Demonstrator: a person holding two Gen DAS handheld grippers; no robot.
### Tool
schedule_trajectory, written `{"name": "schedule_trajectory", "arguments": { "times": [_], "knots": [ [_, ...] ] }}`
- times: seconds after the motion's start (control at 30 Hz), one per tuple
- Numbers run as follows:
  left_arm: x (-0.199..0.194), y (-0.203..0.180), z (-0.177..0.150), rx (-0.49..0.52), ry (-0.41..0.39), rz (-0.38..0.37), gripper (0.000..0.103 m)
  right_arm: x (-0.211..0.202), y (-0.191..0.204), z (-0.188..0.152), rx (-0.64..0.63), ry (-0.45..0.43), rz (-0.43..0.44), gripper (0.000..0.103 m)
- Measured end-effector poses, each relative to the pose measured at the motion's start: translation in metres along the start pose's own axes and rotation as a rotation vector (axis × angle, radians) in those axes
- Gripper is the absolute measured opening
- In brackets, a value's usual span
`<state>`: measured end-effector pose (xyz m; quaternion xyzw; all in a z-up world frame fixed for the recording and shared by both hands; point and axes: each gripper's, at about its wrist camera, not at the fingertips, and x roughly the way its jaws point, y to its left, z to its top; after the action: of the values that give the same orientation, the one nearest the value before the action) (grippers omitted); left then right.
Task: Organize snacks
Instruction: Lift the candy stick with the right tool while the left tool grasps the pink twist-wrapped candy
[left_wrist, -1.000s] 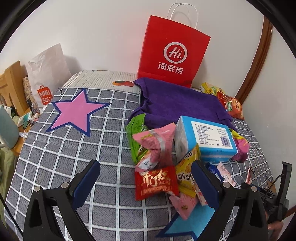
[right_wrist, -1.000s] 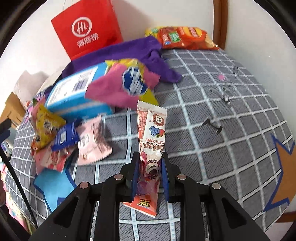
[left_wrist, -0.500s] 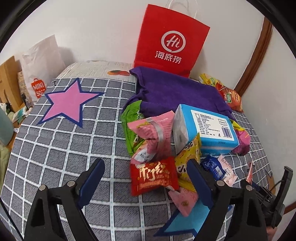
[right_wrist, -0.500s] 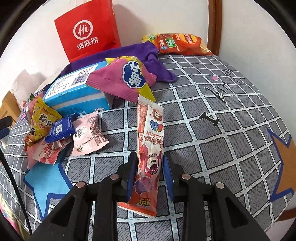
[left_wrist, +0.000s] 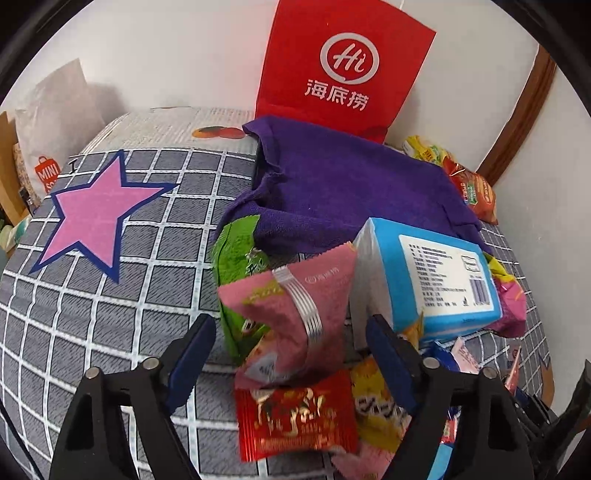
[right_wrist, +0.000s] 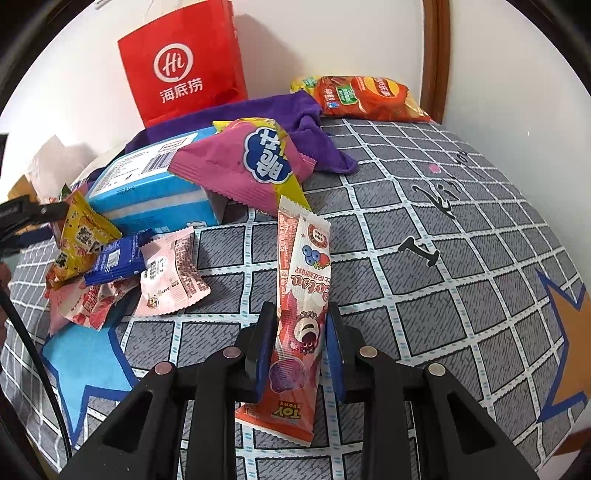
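Observation:
A pile of snacks lies on a grey checked cloth (left_wrist: 92, 314). In the left wrist view my left gripper (left_wrist: 291, 343) is open, its fingers on either side of a pink packet (left_wrist: 295, 306) standing over a red packet (left_wrist: 295, 417); a green packet (left_wrist: 236, 266) and a blue box (left_wrist: 439, 273) flank them. In the right wrist view my right gripper (right_wrist: 301, 332) is shut on a long red-and-white stick packet (right_wrist: 303, 295), held above the cloth. A magenta bag (right_wrist: 251, 162) leans on the blue box (right_wrist: 147, 188).
A red paper bag (left_wrist: 343, 70) stands against the back wall behind a purple towel (left_wrist: 343, 192). An orange crisp bag (right_wrist: 365, 98) lies in the far right corner. Small packets (right_wrist: 162, 273) lie left of the right gripper. A pink star (left_wrist: 92, 218) marks the cloth.
My left gripper has moved forward and closer to the pile, its fingers now around the pink packet. My right gripper has opened slightly but still holds the stick packet, shifted a little.

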<state>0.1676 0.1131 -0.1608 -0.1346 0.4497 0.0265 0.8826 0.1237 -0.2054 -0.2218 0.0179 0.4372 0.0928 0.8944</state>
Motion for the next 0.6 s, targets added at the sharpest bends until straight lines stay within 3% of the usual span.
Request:
{"name": "schedule_trajectory", "arguments": {
  "times": [0.03, 0.17, 0.23, 0.3, 0.6],
  "knots": [
    [0.003, 0.000, 0.001, 0.000, 0.006, 0.003, 0.074, 0.000, 0.000, 0.000, 0.000, 0.001, 0.003, 0.027],
    [0.010, 0.000, 0.002, -0.004, 0.026, 0.003, 0.047, 0.001, -0.003, 0.002, 0.010, 0.008, 0.008, 0.024],
    [0.009, 0.000, 0.002, -0.003, 0.029, -0.009, 0.045, 0.000, -0.005, 0.003, 0.015, 0.012, 0.007, 0.022],
    [0.004, -0.002, 0.003, 0.013, 0.016, -0.004, 0.036, -0.002, -0.005, 0.003, 0.025, 0.013, 0.008, 0.020],
    [-0.044, 0.003, 0.002, 0.004, -0.061, -0.037, 0.035, -0.034, 0.014, 0.008, -0.006, -0.019, 0.041, 0.020]
  ]
}}
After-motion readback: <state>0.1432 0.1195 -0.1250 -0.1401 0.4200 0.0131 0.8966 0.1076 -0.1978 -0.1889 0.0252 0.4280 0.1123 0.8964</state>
